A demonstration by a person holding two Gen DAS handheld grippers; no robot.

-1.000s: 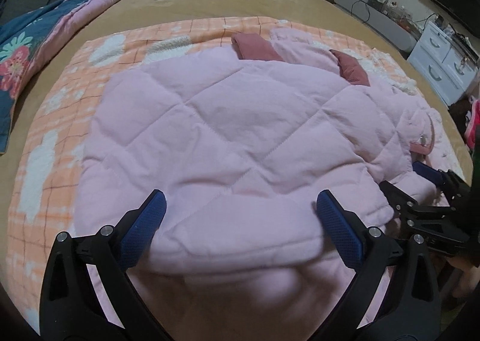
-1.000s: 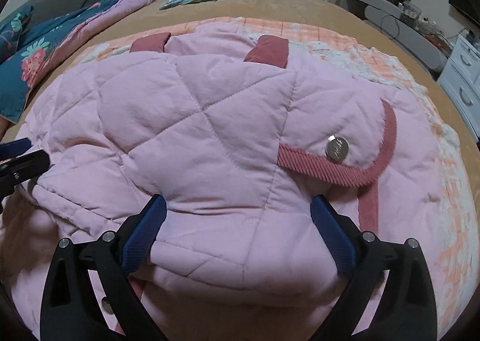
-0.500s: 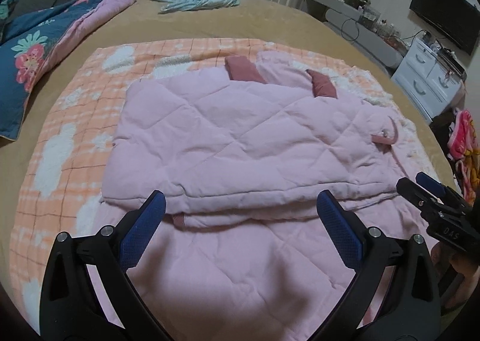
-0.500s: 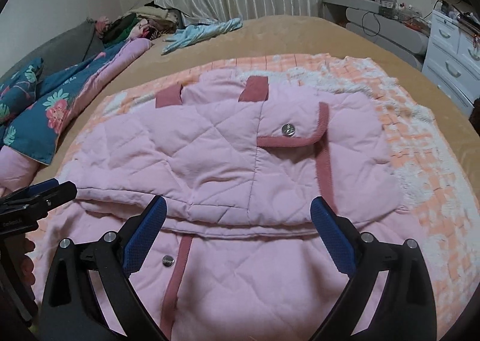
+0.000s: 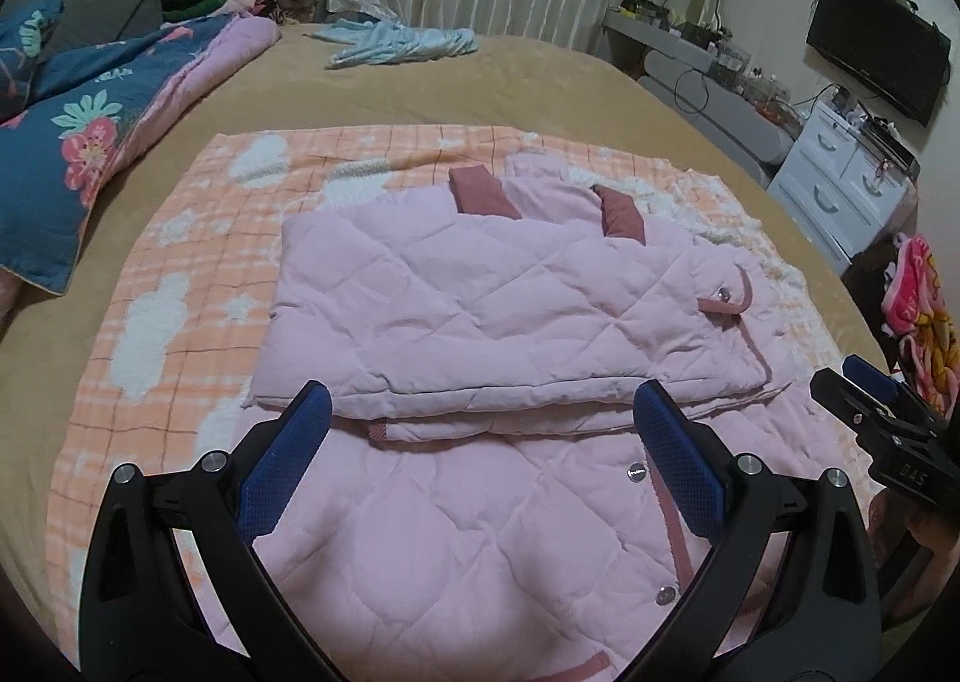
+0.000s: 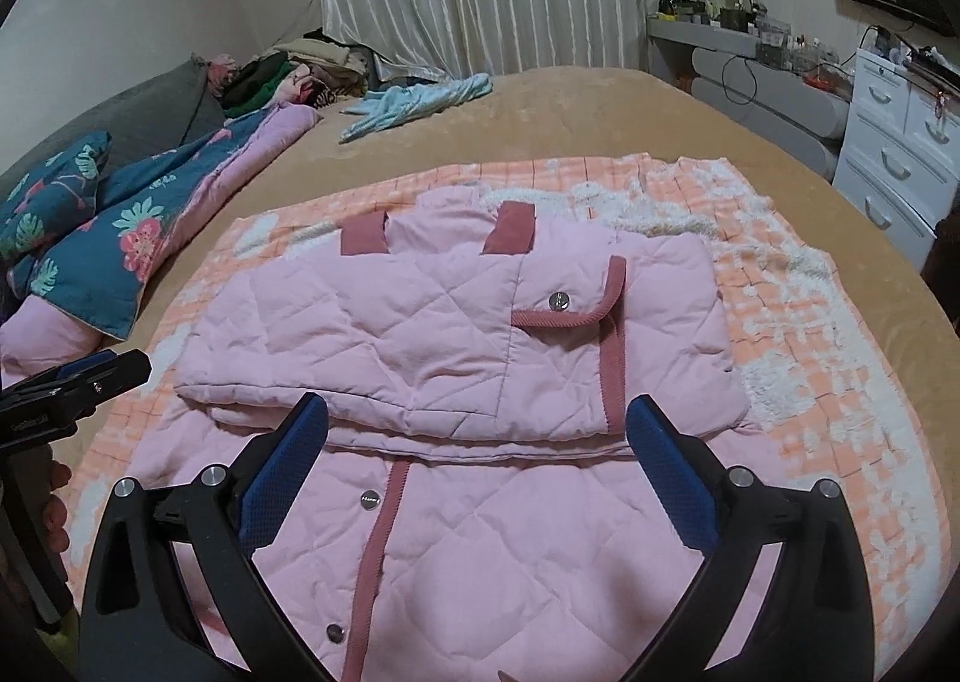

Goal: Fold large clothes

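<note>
Blue-padded and spread wide, your left gripper [image 5: 480, 436] hangs empty above the near half of the pink quilted jacket [image 5: 492, 316], holding nothing; your right gripper [image 6: 480, 442] matches it, jaws well apart and clear of the cloth. Each tool shows at the edge of the other's view, off to the side of the garment.

One fold looks done: the far part of the jacket lies doubled toward you, its folded edge running across just beyond the fingertips, two dark rose cuffs [image 6: 510, 226] poking out at the far side and a snap-flap pocket [image 6: 564, 304] facing up. The near half lies open and flat (snaps and rose placket in plain sight), spread on an orange checked blanket [image 5: 180, 274] over the tan bed [image 5: 420, 88].

What remains, by the look of it, is at least one more fold to bring the near half over or under the doubled part, then squaring the bundle. A floral quilt [image 5: 78, 142] and a pale blue garment [image 5: 396, 40] lie well apart, untouched.
</note>
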